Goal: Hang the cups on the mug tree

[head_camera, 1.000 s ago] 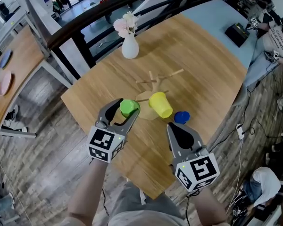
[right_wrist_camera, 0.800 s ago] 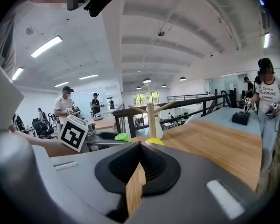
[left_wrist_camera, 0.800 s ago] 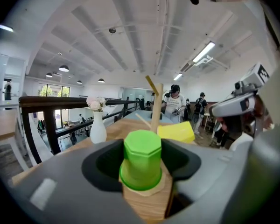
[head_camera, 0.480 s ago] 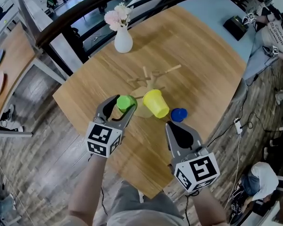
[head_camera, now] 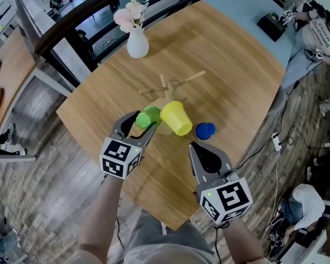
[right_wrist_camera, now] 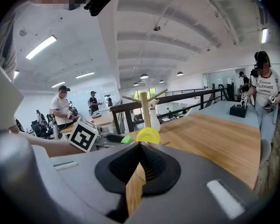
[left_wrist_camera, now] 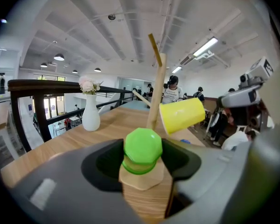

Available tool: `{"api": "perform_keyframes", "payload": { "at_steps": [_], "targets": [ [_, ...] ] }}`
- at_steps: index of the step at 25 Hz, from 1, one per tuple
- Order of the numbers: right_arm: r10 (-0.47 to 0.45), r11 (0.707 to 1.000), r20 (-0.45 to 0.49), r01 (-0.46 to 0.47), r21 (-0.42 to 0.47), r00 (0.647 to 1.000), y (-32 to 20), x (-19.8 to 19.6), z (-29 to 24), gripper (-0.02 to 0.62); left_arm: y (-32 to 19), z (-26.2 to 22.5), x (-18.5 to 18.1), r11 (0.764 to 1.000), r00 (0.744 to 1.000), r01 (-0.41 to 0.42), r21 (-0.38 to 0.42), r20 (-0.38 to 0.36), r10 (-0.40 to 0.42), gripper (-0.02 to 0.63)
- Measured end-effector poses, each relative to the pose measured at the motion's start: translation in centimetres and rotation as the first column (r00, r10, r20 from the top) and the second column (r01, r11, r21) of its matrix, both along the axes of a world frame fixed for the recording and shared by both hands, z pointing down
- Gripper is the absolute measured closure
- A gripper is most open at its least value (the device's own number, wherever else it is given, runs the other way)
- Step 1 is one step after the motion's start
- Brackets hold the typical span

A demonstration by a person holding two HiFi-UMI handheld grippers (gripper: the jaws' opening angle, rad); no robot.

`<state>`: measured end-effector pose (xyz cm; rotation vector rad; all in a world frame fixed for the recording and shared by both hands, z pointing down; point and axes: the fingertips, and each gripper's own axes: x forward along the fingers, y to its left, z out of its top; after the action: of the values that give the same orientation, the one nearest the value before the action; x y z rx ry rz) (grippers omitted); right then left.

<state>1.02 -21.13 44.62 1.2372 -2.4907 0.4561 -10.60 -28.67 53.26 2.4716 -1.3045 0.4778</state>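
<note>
The wooden mug tree stands mid-table, and a yellow cup hangs tilted on one of its low pegs. My left gripper is shut on a green cup, which it holds on its side just left of the yellow cup, above the tree's base. In the left gripper view the green cup shows its bottom between the jaws, with the trunk and the yellow cup just behind it. A blue cup sits on the table to the tree's right. My right gripper hovers shut and empty near the front edge.
A white vase with pink flowers stands at the far side of the round wooden table. A black railing runs behind it. A black box lies on a pale blue table at the right, with people beside it.
My left gripper has carried the green cup forward and right, closer to the tree and the yellow cup. The right gripper has hardly moved.
</note>
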Motion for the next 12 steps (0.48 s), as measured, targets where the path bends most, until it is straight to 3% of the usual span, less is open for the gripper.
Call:
{"api": "perform_keyframes", "payload": {
  "at_steps": [12],
  "targets": [
    [0.004,1.000,-0.011,-0.004,-0.017,1.000,0.7,0.8,1.1,0.595,0.3,0.9,0.0,1.000,1.000,-0.001,-0.013,0.022,0.001,0.364]
  ]
}}
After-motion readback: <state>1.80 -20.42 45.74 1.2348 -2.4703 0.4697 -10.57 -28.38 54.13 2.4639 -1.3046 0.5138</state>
